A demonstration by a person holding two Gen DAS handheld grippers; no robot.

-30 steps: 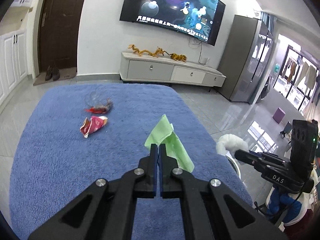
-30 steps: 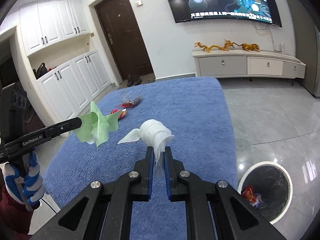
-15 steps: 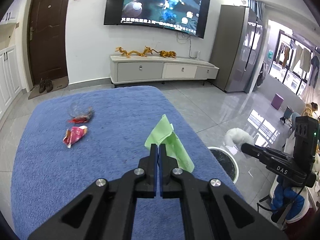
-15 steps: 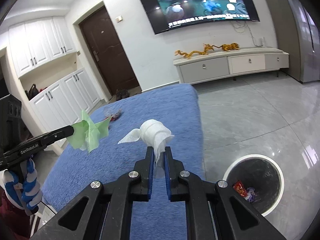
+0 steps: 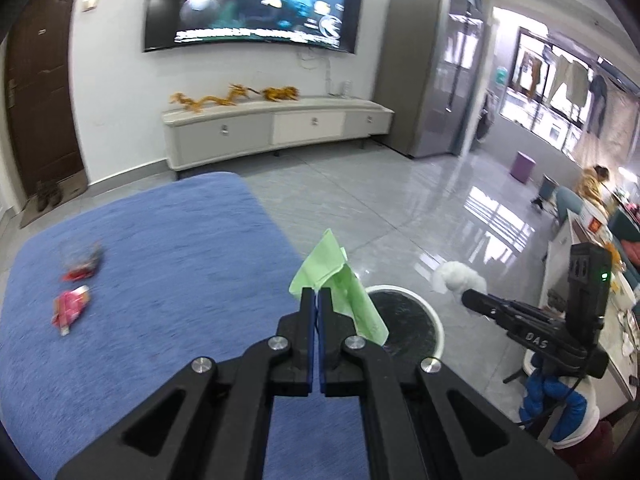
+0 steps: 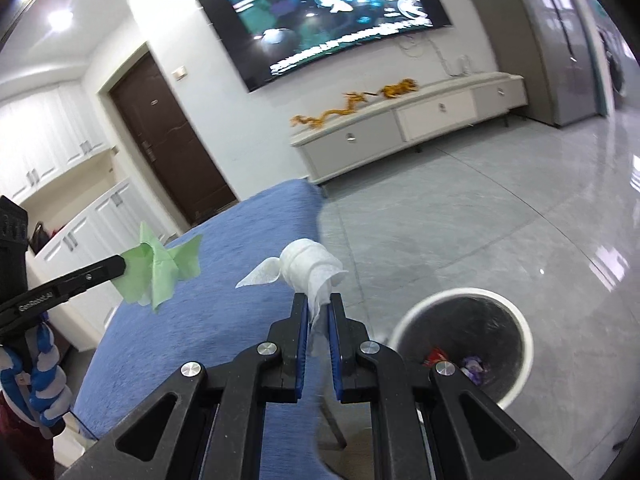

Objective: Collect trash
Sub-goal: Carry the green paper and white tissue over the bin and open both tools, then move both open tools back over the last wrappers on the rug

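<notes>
My left gripper (image 5: 319, 295) is shut on a green paper napkin (image 5: 336, 280) and holds it in the air at the right edge of the blue-covered table (image 5: 168, 264), next to the round white trash bin (image 5: 416, 320) on the floor. My right gripper (image 6: 318, 300) is shut on a crumpled white tissue (image 6: 310, 268), just left of the bin (image 6: 464, 344), which holds a few wrappers. The right gripper with the tissue (image 5: 458, 276) also shows in the left wrist view. A red wrapper (image 5: 70, 306) and a clear wrapper (image 5: 80, 262) lie on the table's left.
A white TV cabinet (image 5: 276, 128) with gold dragon figures stands under a wall TV (image 5: 252, 0). A dark door (image 6: 172, 144) and white cupboards (image 6: 80, 236) are at the left. A grey fridge (image 5: 432, 68) stands at the right of the glossy tiled floor (image 5: 400, 208).
Both grippers have swung right, off the table towards the bin, each still holding its paper. The bin has come closer in both views.
</notes>
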